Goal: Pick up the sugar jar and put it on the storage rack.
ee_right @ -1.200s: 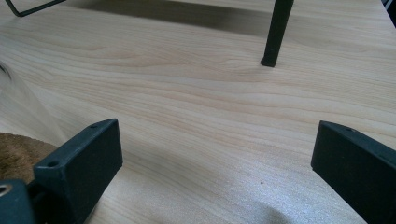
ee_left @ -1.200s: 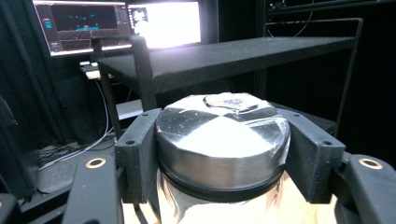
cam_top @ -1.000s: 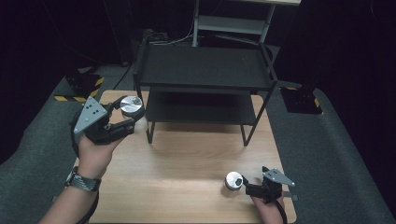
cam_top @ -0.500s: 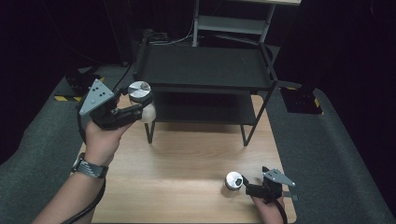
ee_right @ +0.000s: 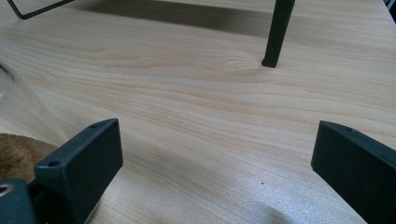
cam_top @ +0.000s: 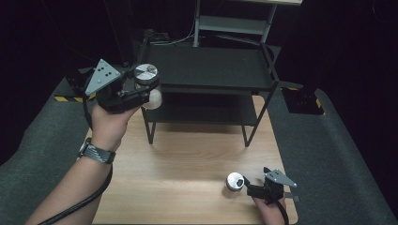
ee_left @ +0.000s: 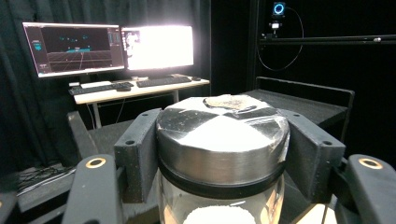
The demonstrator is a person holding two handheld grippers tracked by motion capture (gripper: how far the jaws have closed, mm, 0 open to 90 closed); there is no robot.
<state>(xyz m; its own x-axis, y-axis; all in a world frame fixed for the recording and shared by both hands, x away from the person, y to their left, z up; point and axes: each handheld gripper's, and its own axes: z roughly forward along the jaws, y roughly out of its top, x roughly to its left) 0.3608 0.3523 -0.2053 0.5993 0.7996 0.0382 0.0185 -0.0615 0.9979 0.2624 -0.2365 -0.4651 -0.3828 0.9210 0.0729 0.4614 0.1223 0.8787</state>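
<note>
A glass jar with a silver metal lid hangs in the air at the left front corner of the black rack's top shelf. My left gripper is shut on it just under the lid. In the left gripper view the lid sits between the two black pads, with white contents below. A second silver-lidded jar stands on the wooden table near its front right. My right gripper rests beside it. Its jaws are open over bare wood.
The black two-level rack stands across the back half of the table, its front legs on the wood. Grey padding borders the table on both sides. Lit monitors on a desk stand beyond the left gripper.
My left hand has lifted the jar up and a little to the right, from beside the lower shelf to the height of the top shelf. The right gripper has stayed put.
</note>
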